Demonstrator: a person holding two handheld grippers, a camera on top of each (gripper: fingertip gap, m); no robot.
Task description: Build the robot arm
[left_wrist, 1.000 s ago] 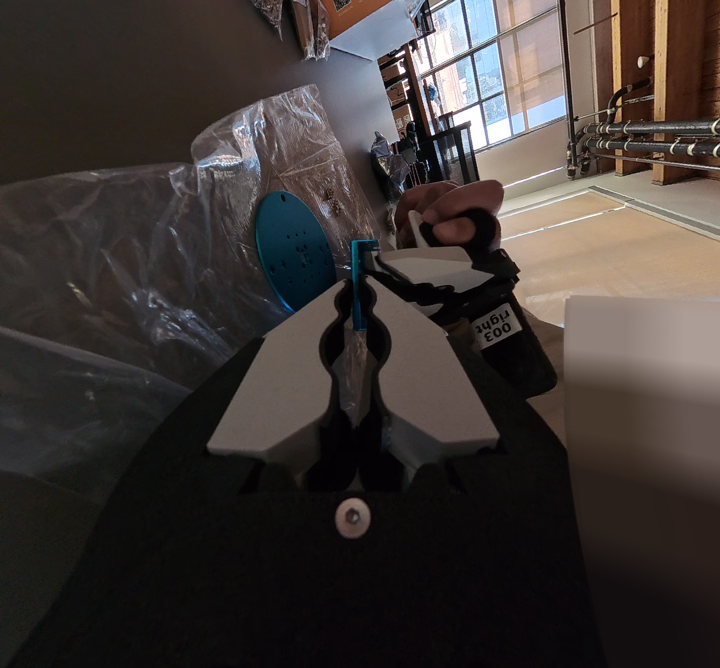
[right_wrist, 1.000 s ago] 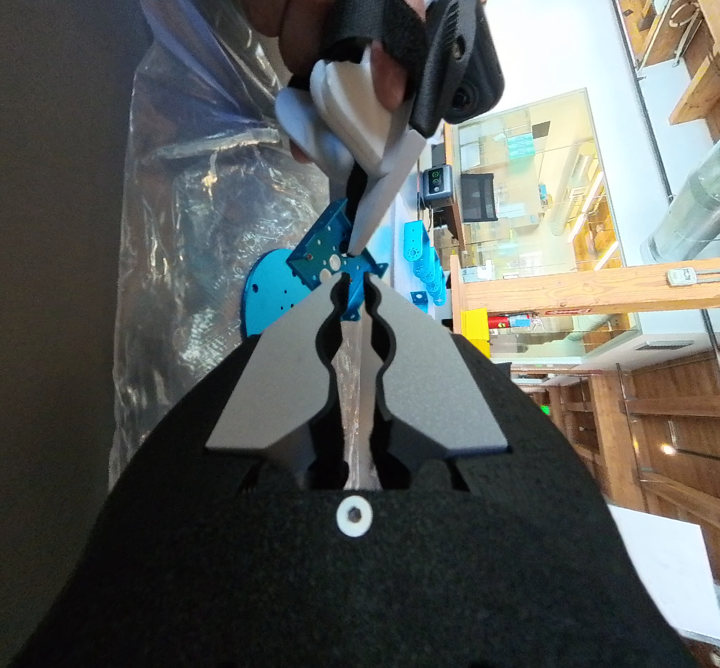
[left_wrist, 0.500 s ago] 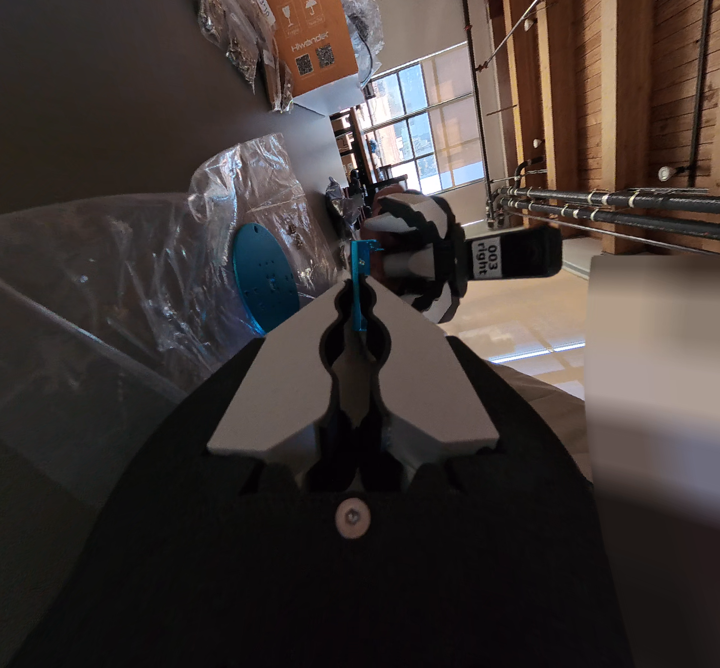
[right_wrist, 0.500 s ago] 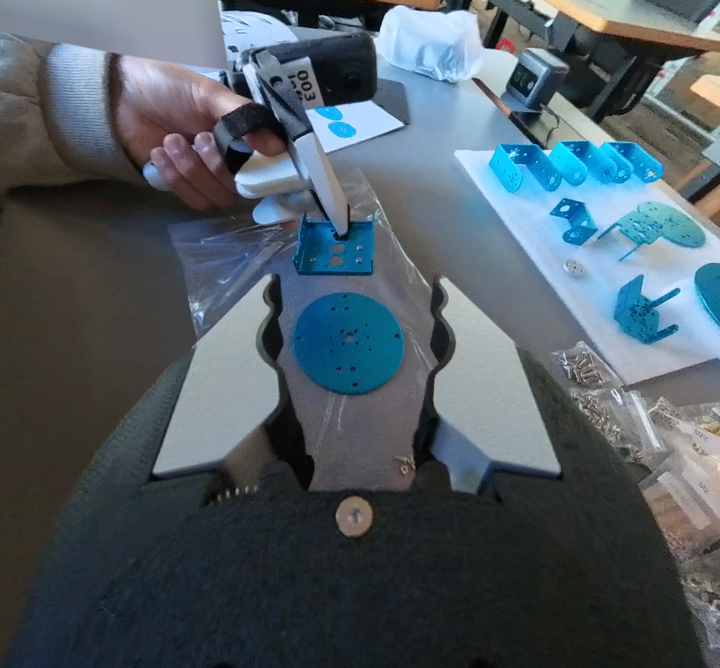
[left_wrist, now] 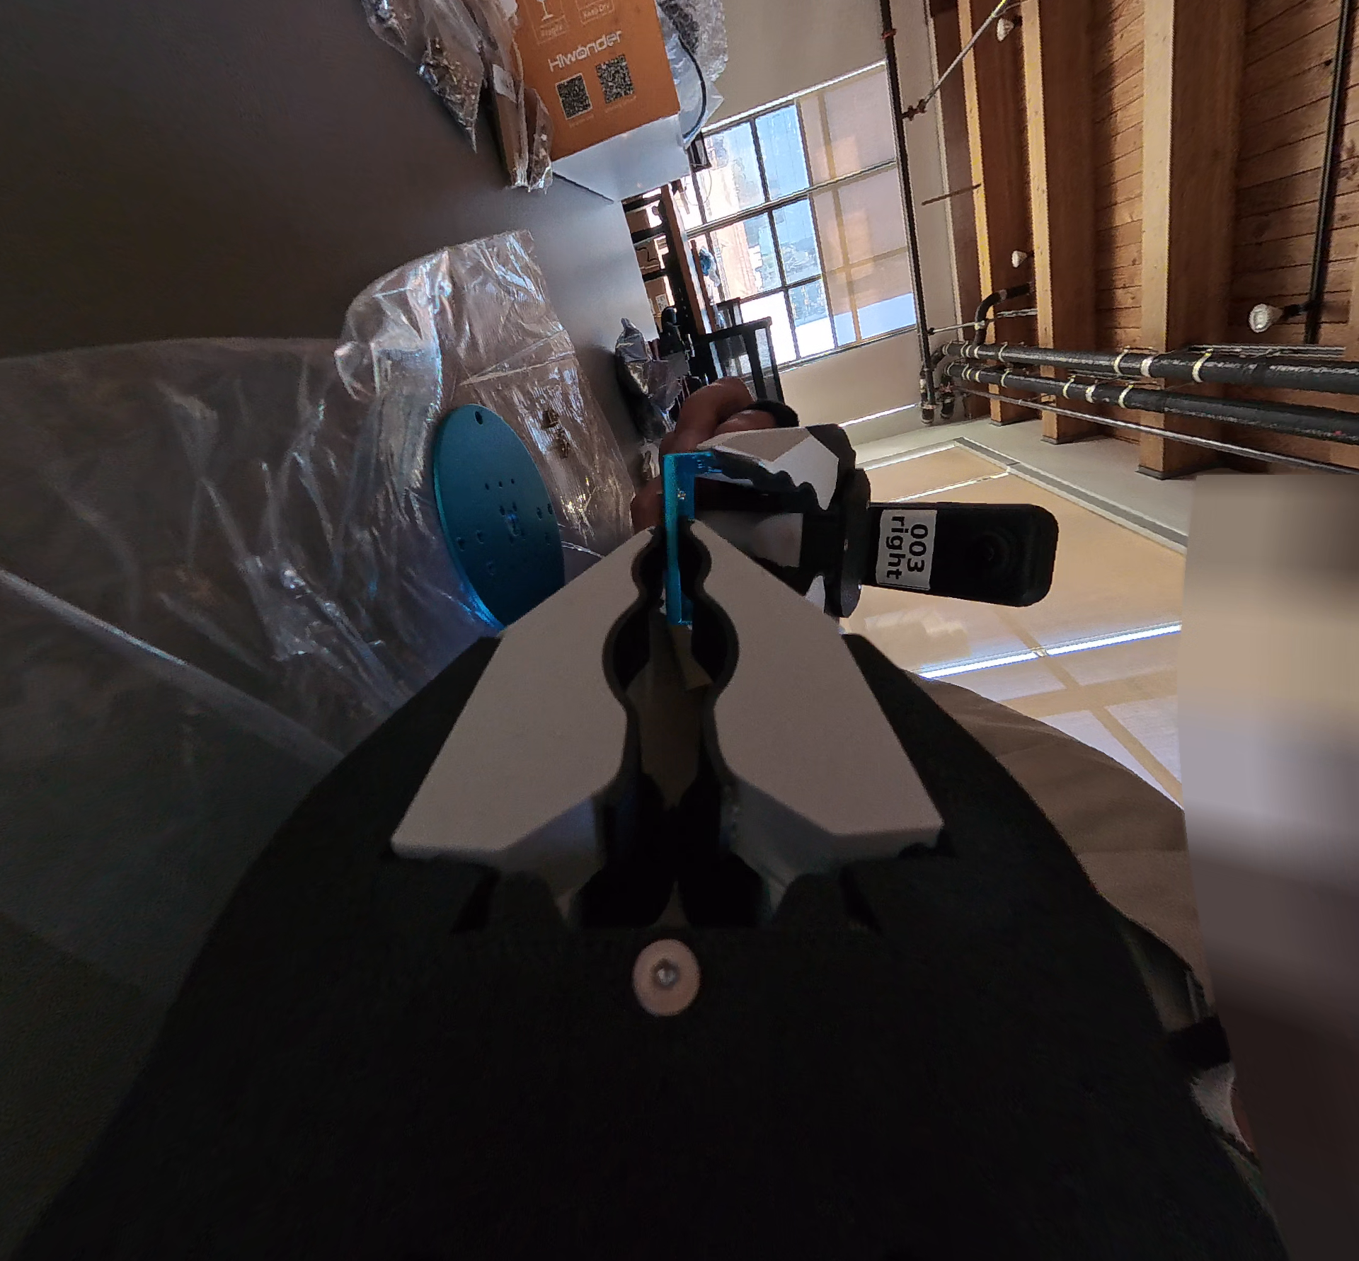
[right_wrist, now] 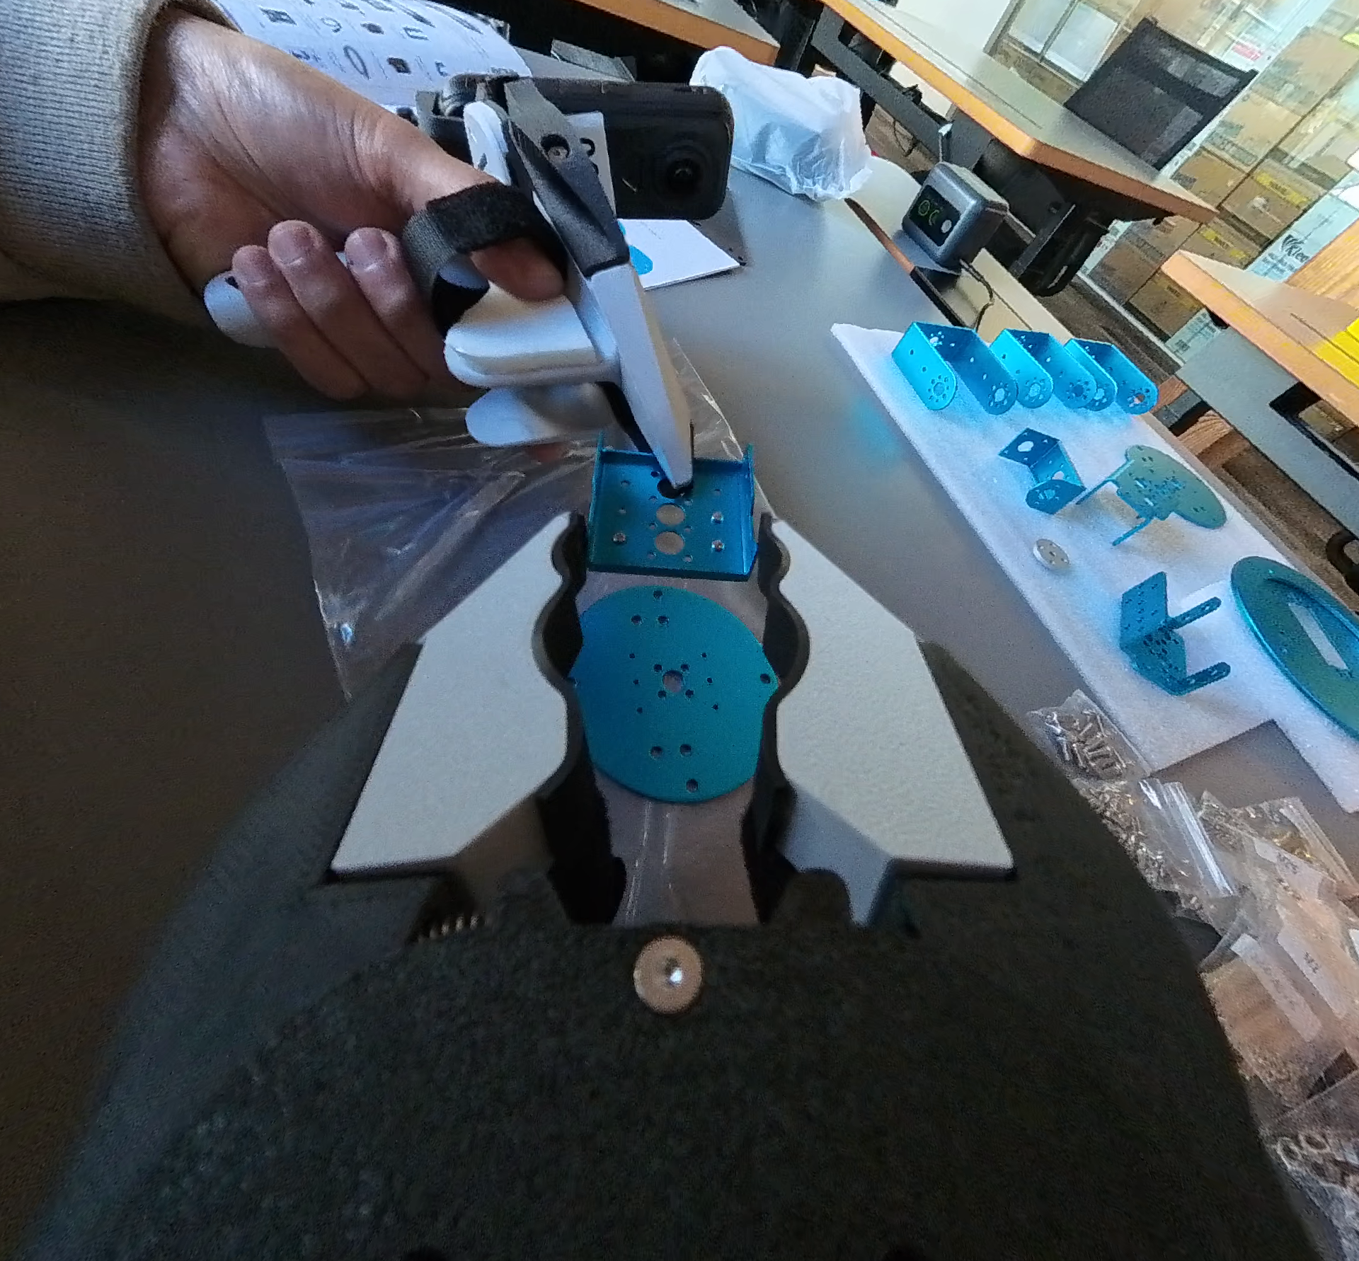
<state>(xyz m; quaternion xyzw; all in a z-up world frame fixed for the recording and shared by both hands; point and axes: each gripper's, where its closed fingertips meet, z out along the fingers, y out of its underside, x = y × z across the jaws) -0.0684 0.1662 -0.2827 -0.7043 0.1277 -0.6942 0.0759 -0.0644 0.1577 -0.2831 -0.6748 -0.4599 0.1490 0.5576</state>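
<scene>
Left hand-held gripper (left_wrist: 677, 568) pinches perforated blue bracket (left_wrist: 677, 549) (U-shaped).

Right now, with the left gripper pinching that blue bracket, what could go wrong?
The left gripper pinches the blue bracket only at its tips, so it may pivot or slip. The right gripper, jaws open either side of it, could knock it loose when closing. The blue disc lies on slippery clear plastic.

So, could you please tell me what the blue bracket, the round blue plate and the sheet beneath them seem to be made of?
Blue bracket: likely anodised aluminium, a thin folded sheet with punched holes and a satin metallic sheen.
Round blue plate: apparently the same metal, flat, drilled, evenly coloured.
Sheet: a clear plastic bag, glossy, creased and see-through.
</scene>
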